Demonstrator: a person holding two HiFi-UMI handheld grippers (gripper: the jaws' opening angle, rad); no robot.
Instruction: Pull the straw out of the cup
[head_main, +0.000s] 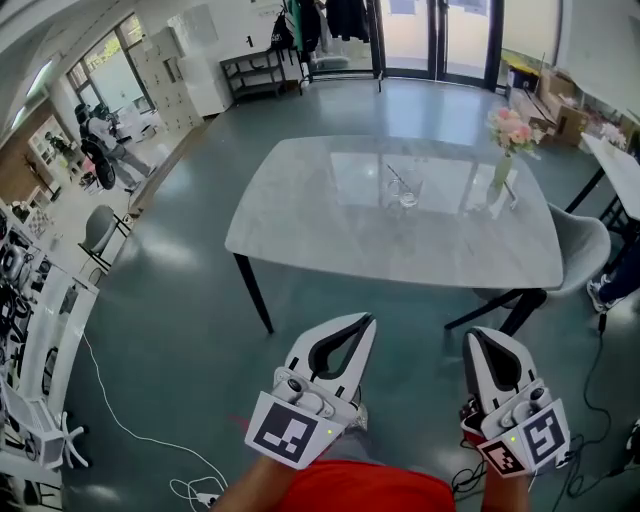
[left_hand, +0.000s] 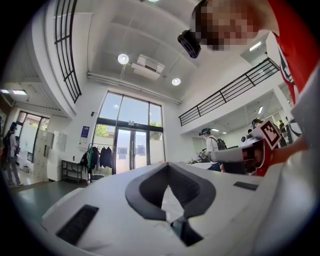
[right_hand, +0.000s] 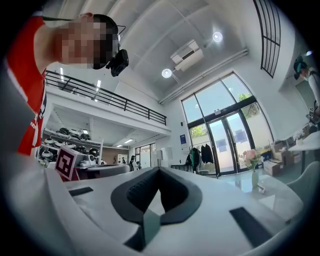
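White left gripper (head_main: 367, 320) and right gripper (head_main: 476, 336), dark-lined jaws, red shirt (head_main: 372, 492).

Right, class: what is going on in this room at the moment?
A person holds a gripper in each hand, well short of the table. The left gripper and right gripper both have their jaws shut on nothing. On the table a clear cup stands with the straw still in it, near a vase of flowers.
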